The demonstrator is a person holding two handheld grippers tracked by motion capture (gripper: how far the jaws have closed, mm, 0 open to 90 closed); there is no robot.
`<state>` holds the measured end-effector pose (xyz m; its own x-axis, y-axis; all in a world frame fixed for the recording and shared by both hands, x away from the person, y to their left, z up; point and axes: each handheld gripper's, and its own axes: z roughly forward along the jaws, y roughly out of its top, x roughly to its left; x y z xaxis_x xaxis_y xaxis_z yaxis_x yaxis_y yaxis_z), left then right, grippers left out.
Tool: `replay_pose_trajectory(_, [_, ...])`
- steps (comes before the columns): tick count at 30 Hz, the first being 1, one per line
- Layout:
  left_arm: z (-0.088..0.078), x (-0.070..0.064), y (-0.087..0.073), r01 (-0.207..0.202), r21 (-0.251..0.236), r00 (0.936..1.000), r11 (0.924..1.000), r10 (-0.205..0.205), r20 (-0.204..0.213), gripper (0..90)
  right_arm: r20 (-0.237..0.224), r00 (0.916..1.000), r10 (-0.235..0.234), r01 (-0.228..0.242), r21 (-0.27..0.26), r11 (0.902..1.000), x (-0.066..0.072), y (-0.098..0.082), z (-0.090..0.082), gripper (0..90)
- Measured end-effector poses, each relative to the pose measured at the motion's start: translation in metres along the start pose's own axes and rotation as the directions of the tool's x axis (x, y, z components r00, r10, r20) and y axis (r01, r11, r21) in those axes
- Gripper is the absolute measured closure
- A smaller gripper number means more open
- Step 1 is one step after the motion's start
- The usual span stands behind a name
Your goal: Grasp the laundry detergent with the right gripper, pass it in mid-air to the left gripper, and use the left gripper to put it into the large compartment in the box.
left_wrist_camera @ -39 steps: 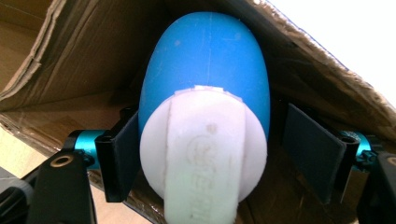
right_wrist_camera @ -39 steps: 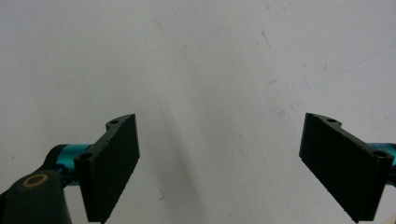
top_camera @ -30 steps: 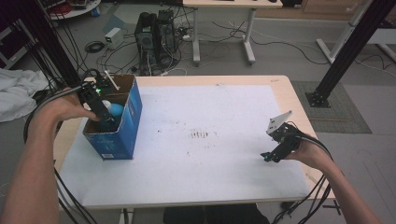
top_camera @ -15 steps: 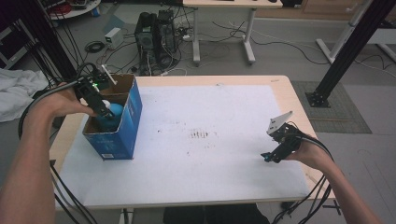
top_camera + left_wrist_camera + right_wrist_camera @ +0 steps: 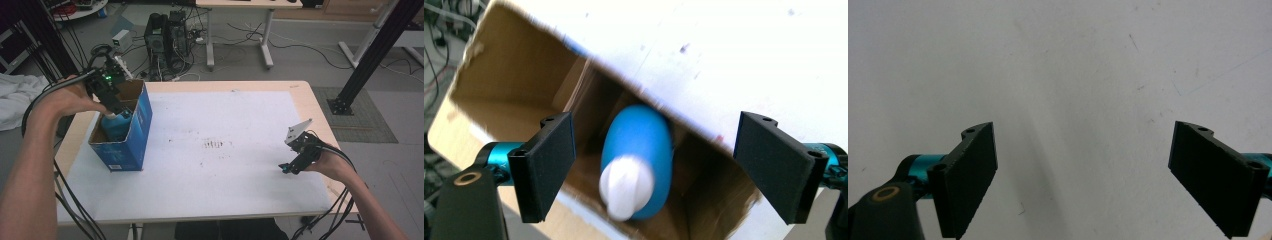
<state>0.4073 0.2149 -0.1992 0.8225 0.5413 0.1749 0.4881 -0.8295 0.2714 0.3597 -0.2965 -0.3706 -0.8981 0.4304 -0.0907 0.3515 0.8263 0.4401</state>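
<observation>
Blue bottle [image 5: 639, 150], white cap, upright inside blue cardboard box [image 5: 135, 135]

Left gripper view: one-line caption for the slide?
Left gripper, jaws just opened and apart, above a blue bottle with white cap in the cardboard box.

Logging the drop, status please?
Left tongs open, just widened, above blue bottle. Bottle loose inside box. Right tongs open, idle over table. Nothing blocking.
</observation>
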Motion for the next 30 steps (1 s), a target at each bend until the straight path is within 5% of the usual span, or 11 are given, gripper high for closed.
replay_pose_trajectory(8, [0.007,-0.026,0.034,-0.102,-0.028,0.9944,0.9944,0.103,0.022,11.5,0.011,0.9999,0.001,-0.001,-0.002,1.0,0.0,0.001,0.001,11.4])
replay_pose_trajectory(14, [0.023,-0.05,0.059,-0.201,-0.001,0.9787,0.9796,0.201,0.043,11.5,0.005,1.0,0.001,-0.001,-0.002,1.0,-0.001,-0.001,0.001,11.4])
replay_pose_trajectory(15, [0.027,-0.055,0.063,-0.192,-0.017,0.98,0.9812,0.193,0.048,11.5,0.011,0.9999,0.01,-0.01,0.003,0.9999,-0.001,-0.001,0.0,11.4])
replay_pose_trajectory(24, [0.058,-0.084,0.089,-0.279,0.006,0.9534,0.9604,0.276,0.122,11.5,0.015,0.9999,0.004,-0.004,0.002,1.0,-0.001,-0.001,-0.003,11.4])
replay_pose_trajectory(29, [0.077,-0.095,0.093,-0.286,0.01,0.9499,0.9581,0.282,0.134,11.5,0.021,0.9994,0.028,-0.028,0.003,0.9996,0.002,-0.002,-0.008,11.4])
replay_pose_trajectory(30, [0.081,-0.098,0.093,-0.302,0.013,0.945,0.9532,0.298,0.136,11.5,0.017,0.9997,0.017,-0.017,0.002,0.9999,0.001,-0.002,-0.008,11.4])
